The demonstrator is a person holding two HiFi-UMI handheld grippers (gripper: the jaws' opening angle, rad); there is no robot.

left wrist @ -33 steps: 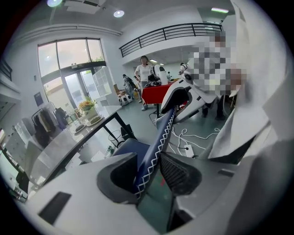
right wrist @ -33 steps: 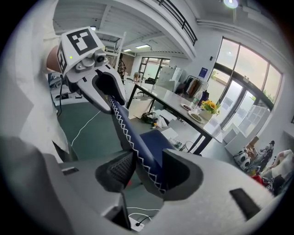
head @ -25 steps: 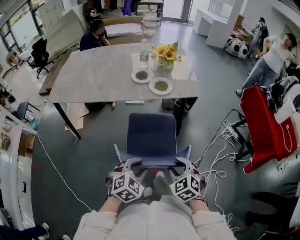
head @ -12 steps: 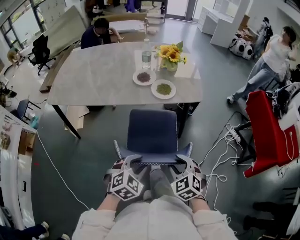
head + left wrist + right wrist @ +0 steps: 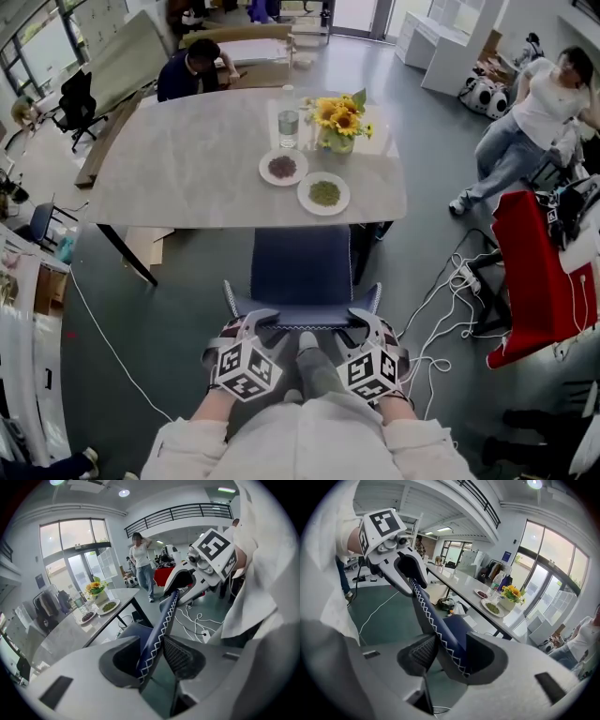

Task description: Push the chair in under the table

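Left gripper (image 5: 260, 324): jaws closed on the top edge of the backrest (image 5: 161, 620) at its left end, with the blue stitched edge pinched between the pads. Right gripper (image 5: 359, 324): same hold at the right end of that edge.

Hands: side by side at the near edge of the scene. Both tools are angled forward and down, marker cubes facing up.

Chair (image 5: 302, 267): blue, straight ahead of the person, backrest nearest. The far edge of its seat is tucked beneath the near edge of the table (image 5: 187, 159).

Table top: plate with dark contents (image 5: 282, 168), plate with green contents (image 5: 324, 193) and vase of sunflowers (image 5: 337, 120), all toward the right.

Change from a second ago: floor then showed between seat and table, and that gap is now gone. Chair and both hands are farther in, and the grip is unaltered.
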